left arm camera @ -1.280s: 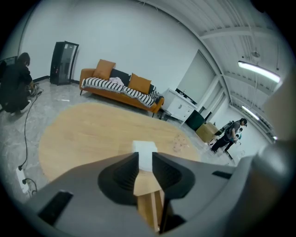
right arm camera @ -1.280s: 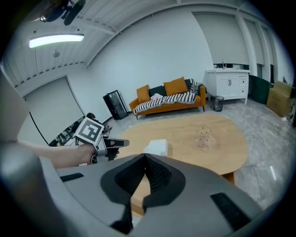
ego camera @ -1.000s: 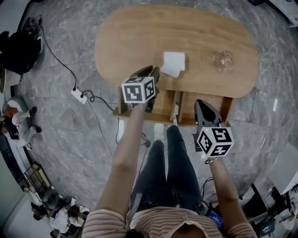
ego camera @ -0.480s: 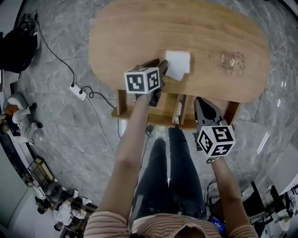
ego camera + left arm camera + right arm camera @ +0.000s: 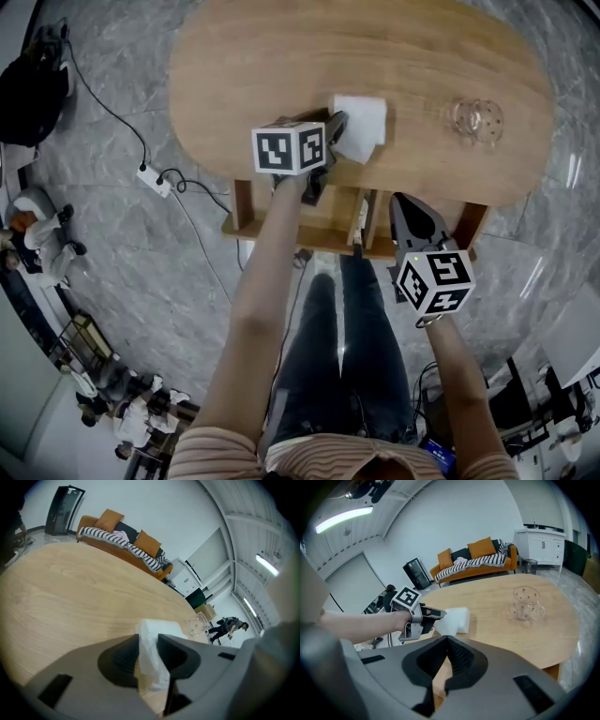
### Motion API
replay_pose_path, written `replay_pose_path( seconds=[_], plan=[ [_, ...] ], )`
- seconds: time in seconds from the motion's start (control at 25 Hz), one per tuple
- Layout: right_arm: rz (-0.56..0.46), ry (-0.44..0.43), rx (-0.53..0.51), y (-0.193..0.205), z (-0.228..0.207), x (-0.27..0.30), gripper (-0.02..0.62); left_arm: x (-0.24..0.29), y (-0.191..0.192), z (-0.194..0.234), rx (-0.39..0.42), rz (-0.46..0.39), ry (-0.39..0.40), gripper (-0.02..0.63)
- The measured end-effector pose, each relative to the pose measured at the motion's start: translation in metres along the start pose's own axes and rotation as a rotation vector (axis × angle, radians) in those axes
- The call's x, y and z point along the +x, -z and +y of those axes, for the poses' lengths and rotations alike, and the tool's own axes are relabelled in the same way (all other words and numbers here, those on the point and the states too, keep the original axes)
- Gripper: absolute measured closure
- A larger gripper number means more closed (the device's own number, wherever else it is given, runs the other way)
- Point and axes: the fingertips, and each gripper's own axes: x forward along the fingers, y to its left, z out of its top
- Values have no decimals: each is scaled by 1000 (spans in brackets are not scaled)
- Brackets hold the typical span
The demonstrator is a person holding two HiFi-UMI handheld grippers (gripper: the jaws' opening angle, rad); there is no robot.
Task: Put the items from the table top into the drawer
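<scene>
A white soft packet [image 5: 361, 125] lies on the oval wooden table [image 5: 262, 66], near its front edge. My left gripper [image 5: 336, 123] reaches it from the left. Its jaws are opening, and a corner of the white packet [image 5: 154, 627] stands between them in the left gripper [image 5: 148, 640] view. A clear dotted glass cup [image 5: 476, 120] stands at the table's right. My right gripper [image 5: 411, 208] hangs shut and empty over the open wooden drawer [image 5: 323, 234] under the front edge. The right gripper [image 5: 447, 638] view shows the packet [image 5: 457, 619], the cup [image 5: 526, 603] and the left gripper [image 5: 439, 614].
The person's legs [image 5: 342, 328] stand just in front of the drawer. A power strip with a cable [image 5: 150, 175] lies on the marble floor to the left. An orange sofa [image 5: 476, 562] stands beyond the table's far side.
The left gripper moved forward from the drawer onto the table, up to the white packet, and its jaws spread wider. The right gripper stays over the drawer.
</scene>
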Motion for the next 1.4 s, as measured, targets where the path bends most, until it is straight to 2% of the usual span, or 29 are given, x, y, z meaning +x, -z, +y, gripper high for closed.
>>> replay_pose_path(
  seconds=[0.12,0.32,0.48,1.4],
  plan=[
    [2,-3,1,0,2,1,588,1,0,-1,-8,-2,8,483],
    [9,-3,-1,2,1,3,588,2,-1,-5,6,-9,-4,533],
    [11,2,-3,3,-1,1,588,2,-2,-7,-14,-29,-3,561],
    [12,9,-26,8,14,-9,588,-24,0,-26,-19,-87,43,591]
  ],
)
